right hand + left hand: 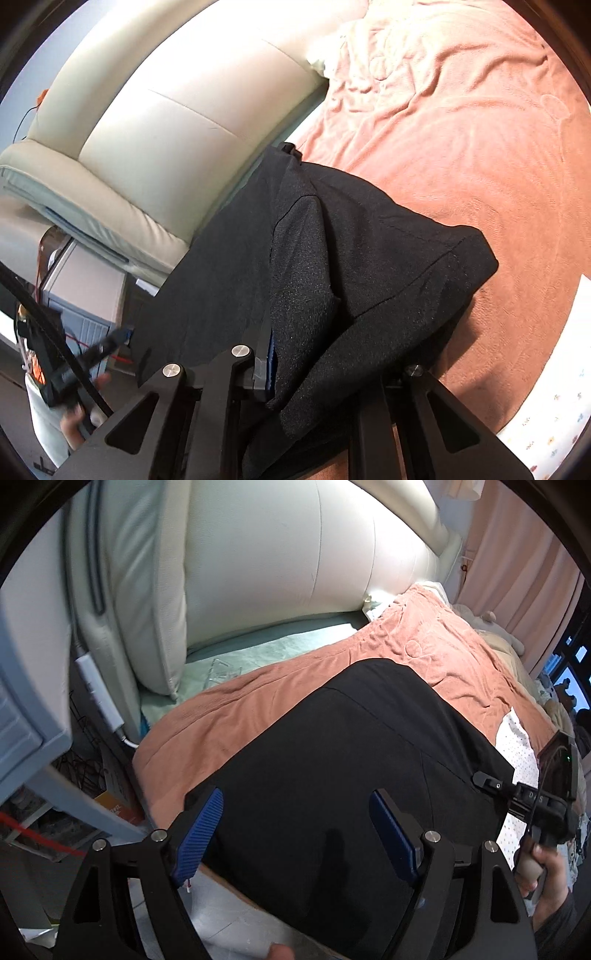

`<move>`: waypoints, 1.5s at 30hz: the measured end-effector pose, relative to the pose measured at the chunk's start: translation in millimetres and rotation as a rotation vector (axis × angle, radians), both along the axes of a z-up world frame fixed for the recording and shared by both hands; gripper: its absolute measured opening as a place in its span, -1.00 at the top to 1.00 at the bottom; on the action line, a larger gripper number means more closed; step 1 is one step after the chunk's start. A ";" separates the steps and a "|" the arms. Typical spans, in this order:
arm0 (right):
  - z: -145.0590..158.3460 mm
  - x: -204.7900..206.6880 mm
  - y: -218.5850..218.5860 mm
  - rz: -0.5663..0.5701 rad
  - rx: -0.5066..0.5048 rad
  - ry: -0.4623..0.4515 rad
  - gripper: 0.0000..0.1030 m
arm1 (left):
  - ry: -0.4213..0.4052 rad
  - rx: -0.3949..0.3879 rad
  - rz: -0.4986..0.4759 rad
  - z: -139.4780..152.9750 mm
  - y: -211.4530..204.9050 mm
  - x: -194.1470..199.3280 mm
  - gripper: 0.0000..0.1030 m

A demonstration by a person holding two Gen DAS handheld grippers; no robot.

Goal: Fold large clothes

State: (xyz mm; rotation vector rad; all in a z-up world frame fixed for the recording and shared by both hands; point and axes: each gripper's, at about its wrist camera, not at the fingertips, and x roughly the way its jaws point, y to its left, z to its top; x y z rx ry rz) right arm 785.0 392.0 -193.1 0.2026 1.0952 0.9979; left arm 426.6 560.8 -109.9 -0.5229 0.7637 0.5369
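The left gripper (pixel 295 834) points steeply downward, its blue-padded fingers (pixel 199 834) spread wide apart with nothing clamped between them. The right gripper (pixel 306 354) also angles downward, its jaws drawn close together and pinching a fold of the black garment (pixel 332 258), which drapes over the fingers. The right hand (pixel 546 882) grasps its handle; the left hand (pixel 79 410) grips its own likewise.
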 end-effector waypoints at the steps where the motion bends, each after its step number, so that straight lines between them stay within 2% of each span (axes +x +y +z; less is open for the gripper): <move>1: -1.8 -2.9 -2.5 -0.012 -0.007 -0.006 0.79 | -0.006 0.012 0.012 -2.7 -2.9 -6.5 -0.59; 4: -9.0 -9.6 -10.2 -0.045 -0.009 -0.003 0.79 | -0.029 0.030 0.002 -7.6 -10.6 -13.8 -0.59; 7: -17.7 -10.5 -10.0 -0.037 -0.039 0.026 0.78 | 0.013 0.090 0.007 -14.1 -19.0 -12.4 -0.59; 9: -18.3 -8.6 -13.5 -0.036 -0.056 0.050 0.66 | 0.036 0.114 0.012 -19.3 -22.0 -10.9 -0.59; 11: -14.0 -6.3 -17.8 -0.066 -0.119 0.034 0.26 | 0.066 0.125 0.021 -25.2 -23.1 -10.2 -0.59; 12: -11.0 -5.0 -22.2 -0.097 -0.166 0.004 -0.20 | 0.076 0.112 0.027 -29.4 -21.8 -11.9 -0.59; 13: -8.1 -3.0 -30.3 -0.128 -0.193 -0.018 -0.37 | 0.083 0.078 0.033 -34.3 -18.6 -13.2 -0.59; 15: -4.4 3.0 -46.0 -0.150 -0.179 0.004 -0.37 | 0.054 0.020 0.058 -38.6 -14.1 -20.7 -0.59; 17: 4.5 6.1 -57.8 -0.164 -0.166 -0.001 -0.36 | 0.032 0.028 0.066 -36.1 -17.9 -26.2 -0.59; 23: 28.3 -5.2 -69.5 -0.148 -0.172 -0.061 -0.37 | 0.042 0.044 0.068 -30.6 -33.7 -33.9 -0.59; 29: 43.0 -24.8 -78.6 -0.106 -0.201 -0.083 -0.40 | -0.003 0.070 0.083 -5.9 -54.5 -42.9 -0.59; 33: 69.4 -43.6 -92.1 -0.078 -0.227 -0.141 -0.58 | -0.013 0.058 0.073 12.5 -73.2 -43.8 -0.59; 37: 100.0 -57.9 -117.0 -0.090 -0.224 -0.176 -0.83 | -0.083 0.051 0.016 36.9 -100.6 -45.9 -0.59; 39: 114.0 -64.8 -133.6 -0.111 -0.212 -0.196 -1.00 | -0.091 0.063 -0.003 48.0 -113.7 -45.0 -0.71; 41: 128.6 -72.8 -154.5 -0.134 -0.199 -0.221 -1.00 | -0.113 0.082 -0.025 61.7 -130.3 -47.0 -0.99; 45: 151.3 -92.6 -189.5 -0.161 -0.189 -0.256 -1.00 | -0.130 0.122 -0.046 86.0 -160.1 -52.8 -0.99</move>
